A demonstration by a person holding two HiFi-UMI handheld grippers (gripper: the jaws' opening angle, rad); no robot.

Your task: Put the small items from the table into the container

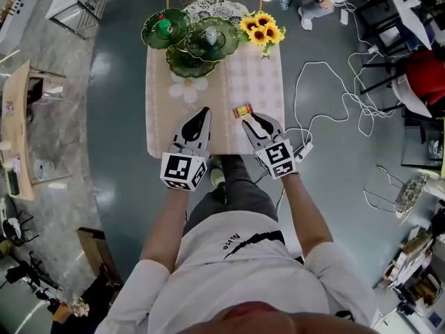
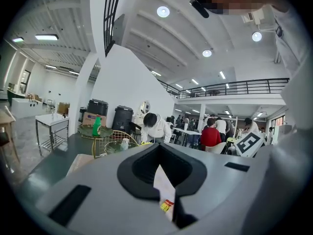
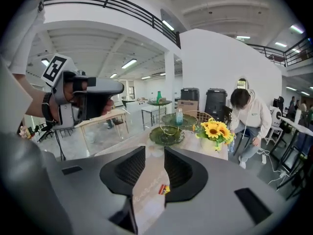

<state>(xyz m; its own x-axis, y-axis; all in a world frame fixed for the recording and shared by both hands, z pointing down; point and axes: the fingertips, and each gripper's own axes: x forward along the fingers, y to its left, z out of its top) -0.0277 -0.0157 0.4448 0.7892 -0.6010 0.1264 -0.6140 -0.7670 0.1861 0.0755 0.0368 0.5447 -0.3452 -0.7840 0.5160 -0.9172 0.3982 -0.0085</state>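
Opening your empty right claw (image 1: pixel 250 122), you have the small red-and-yellow item (image 1: pixel 243 110) just ahead of it on the counter (image 1: pixel 259 82), farther from your narrow, empty left claw (image 1: pixel 201 113).

You're working in bright, even light from round ceiling lamps (image 2: pixel 163 11) and long strips overhead. The glossy grey floor (image 1: pixel 125 158) throws back pale glare patches off the left edge of the table (image 1: pixel 257 82), and shadows stay faint. Both gripper views bend hard toward black corners, and whatever sits closest to the lens looks soft.
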